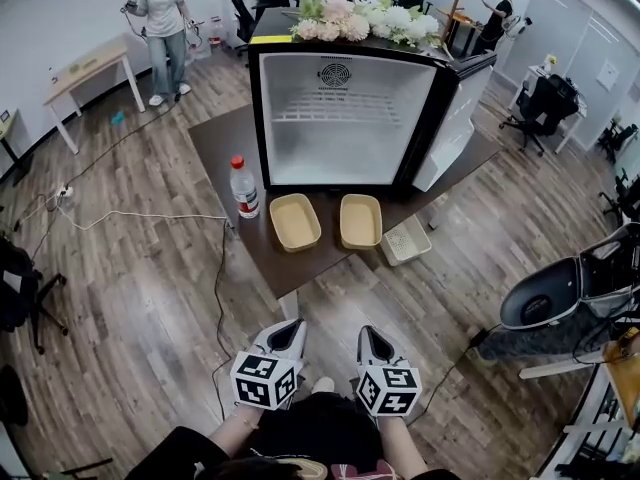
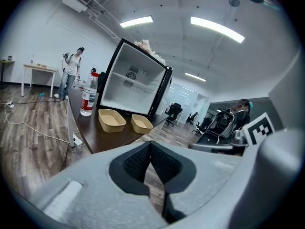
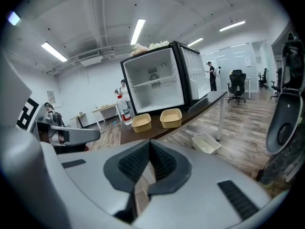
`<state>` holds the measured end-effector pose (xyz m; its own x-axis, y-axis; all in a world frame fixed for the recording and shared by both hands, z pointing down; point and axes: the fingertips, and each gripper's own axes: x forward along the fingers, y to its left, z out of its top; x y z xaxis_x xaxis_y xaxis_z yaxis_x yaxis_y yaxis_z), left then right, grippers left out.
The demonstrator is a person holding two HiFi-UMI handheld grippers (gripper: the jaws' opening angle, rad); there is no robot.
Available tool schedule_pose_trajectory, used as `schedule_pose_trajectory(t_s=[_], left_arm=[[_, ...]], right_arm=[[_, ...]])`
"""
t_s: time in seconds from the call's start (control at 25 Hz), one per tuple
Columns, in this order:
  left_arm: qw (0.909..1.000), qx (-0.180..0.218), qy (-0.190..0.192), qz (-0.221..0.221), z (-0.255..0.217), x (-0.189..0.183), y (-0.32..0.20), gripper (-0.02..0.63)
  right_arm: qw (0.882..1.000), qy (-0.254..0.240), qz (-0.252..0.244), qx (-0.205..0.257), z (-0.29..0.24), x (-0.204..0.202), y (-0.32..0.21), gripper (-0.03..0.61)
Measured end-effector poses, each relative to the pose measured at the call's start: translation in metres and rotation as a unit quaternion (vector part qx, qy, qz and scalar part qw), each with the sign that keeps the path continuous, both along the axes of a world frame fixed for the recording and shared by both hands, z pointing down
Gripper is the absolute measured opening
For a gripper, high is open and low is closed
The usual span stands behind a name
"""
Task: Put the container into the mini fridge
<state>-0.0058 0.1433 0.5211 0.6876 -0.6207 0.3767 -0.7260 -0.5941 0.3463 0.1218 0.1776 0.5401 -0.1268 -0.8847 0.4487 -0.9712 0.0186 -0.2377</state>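
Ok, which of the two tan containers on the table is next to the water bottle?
The left tan container in the head view: it sits right beside the water bottle, while the right tan container lies beyond it, farther from the bottle.

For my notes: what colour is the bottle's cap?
The cap is red, clearest in the head view.
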Motion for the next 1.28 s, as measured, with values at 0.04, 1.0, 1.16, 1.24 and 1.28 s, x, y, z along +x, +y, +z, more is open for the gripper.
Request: schedule_pose_trajectory(t_s=[0.04,1.0,1.16,1.24,1.28], left_arm=[[0.9999,0.0,0.009,0.006,-0.001,0.007,0.0,0.008],[0.9999,0.007,0.011,-0.005,0.005,0.048,-0.023,0.008],[1.0,0.008,0.005,0.003,0.005,0.054,-0.042,0.008],[0.9999,0.009,0.003,0.009,0.004,0.057,-0.054,0.008],[0.9999,0.009,0.002,0.012,0.004,0.058,-0.061,0.008]], right_arm=[[1.0,0.0,-0.005,0.0,-0.001,0.004,-0.003,0.008],[0.998,0.025,-0.063,-0.001,0.008,0.035,-0.035,0.008],[0.998,0.025,-0.05,-0.007,0.01,0.041,-0.051,0.008],[0.999,0.023,-0.042,-0.008,0.009,0.045,-0.062,0.008],[0.999,0.023,-0.039,-0.008,0.008,0.046,-0.068,0.008]])
